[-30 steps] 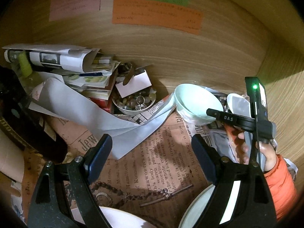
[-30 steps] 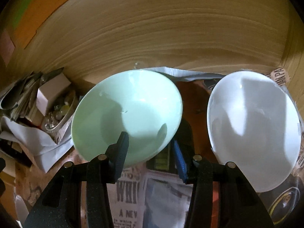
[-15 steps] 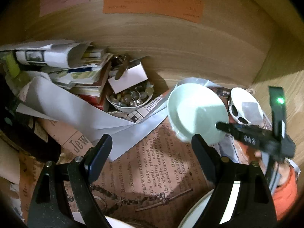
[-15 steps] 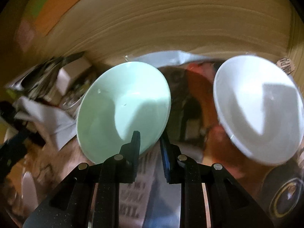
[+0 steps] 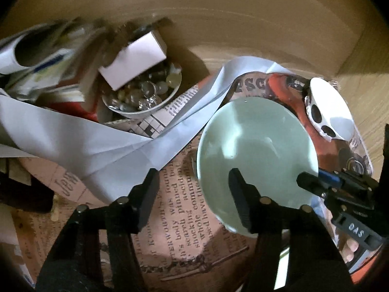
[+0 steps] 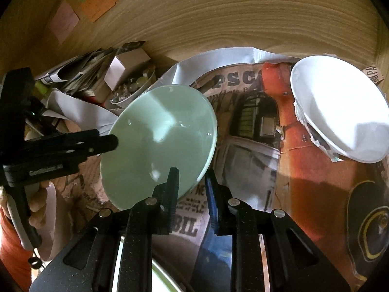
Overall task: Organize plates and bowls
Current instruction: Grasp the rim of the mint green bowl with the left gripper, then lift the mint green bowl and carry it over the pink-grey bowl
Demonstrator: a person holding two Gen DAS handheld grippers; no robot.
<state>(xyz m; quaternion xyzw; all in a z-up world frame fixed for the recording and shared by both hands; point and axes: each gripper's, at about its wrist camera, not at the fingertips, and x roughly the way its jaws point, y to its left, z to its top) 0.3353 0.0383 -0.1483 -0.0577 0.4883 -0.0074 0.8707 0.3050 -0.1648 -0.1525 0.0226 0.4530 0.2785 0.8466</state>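
Observation:
A pale green bowl hangs tilted over the newspaper. My right gripper is shut on its near rim, one finger inside and the blue-padded one outside. In the left wrist view the right gripper reaches the bowl from the right. My left gripper straddles the bowl's left rim, its jaws closing, with a gap still showing at the pads. In the right wrist view the left gripper comes in from the left at that rim. A white bowl with black spots lies tilted to the right.
A small bowl of beads with a white card stands at the back left beside stacked papers. A white paper strip crosses the newspaper. A chain lies near. A wooden wall closes the back.
The right gripper shut on the green bowl's rim and carried it leftward, away from the white bowl. The left gripper came down toward the bowl and its jaws narrowed.

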